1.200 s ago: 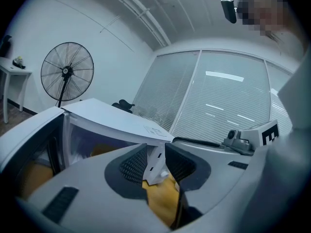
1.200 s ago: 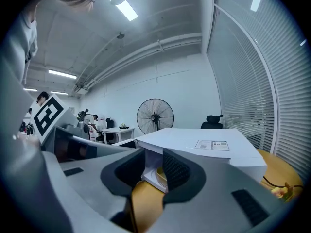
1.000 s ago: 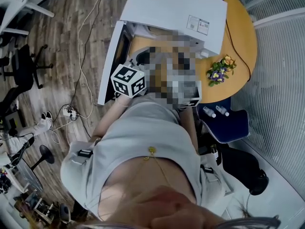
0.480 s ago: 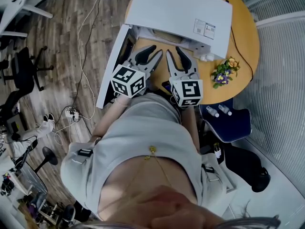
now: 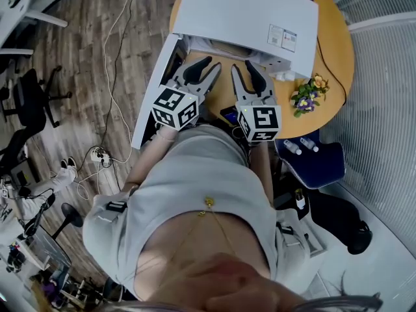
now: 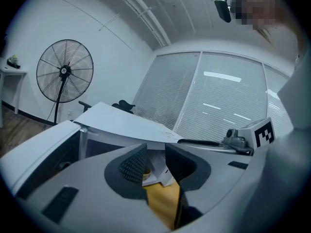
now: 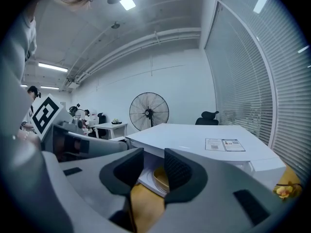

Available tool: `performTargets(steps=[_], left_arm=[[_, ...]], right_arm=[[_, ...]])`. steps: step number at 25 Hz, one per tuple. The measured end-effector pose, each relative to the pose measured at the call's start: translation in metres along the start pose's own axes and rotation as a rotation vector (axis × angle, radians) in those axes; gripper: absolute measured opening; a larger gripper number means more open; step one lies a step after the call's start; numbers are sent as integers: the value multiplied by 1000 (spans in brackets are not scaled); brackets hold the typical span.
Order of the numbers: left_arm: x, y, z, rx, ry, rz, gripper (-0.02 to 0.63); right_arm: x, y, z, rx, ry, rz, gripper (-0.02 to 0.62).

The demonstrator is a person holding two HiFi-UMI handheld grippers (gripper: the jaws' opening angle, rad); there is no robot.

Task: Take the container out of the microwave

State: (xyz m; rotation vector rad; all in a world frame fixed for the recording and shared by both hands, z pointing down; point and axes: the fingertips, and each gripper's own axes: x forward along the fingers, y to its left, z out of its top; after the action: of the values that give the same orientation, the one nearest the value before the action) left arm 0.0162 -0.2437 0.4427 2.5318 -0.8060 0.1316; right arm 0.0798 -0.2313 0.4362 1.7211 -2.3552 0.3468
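Note:
A white microwave (image 5: 247, 12) stands on a round wooden table (image 5: 331, 38), with its door (image 5: 153, 90) swung open to the left. Inside, on the turntable, sits a tan container (image 7: 159, 177); in the left gripper view only a sliver of the container (image 6: 146, 171) shows. My left gripper (image 5: 213, 64) and right gripper (image 5: 242, 65) hover side by side just in front of the opening, both pointing into it. The left gripper (image 6: 155, 152) is open and empty. The right gripper (image 7: 154, 159) has just been opening its jaws, with nothing between them.
A small bunch of flowers (image 5: 305, 96) lies on the table to the right of the microwave, and a black cable (image 5: 328, 64) runs past it. A blue chair (image 5: 312, 164) holds two small bottles (image 5: 300, 147). A dark phone (image 5: 229, 116) lies near the table's front edge.
Both grippers have edged forward toward the microwave's opening. The right gripper's jaws stand wider apart than before.

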Motion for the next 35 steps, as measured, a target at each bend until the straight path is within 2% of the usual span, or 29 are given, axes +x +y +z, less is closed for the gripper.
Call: performTargets(steps=[7,15,35], left_arm=[[1,3,7,23,-7,-29,118],[3,5,4,24,4,-24,118],[6,16,-5,-15,14,29,118]], right_arm=[[3,-7,0,12,6,-41,140],[7,-17,-11,5,41,-59,135],[62,-32,-68,-145,245,31,129]])
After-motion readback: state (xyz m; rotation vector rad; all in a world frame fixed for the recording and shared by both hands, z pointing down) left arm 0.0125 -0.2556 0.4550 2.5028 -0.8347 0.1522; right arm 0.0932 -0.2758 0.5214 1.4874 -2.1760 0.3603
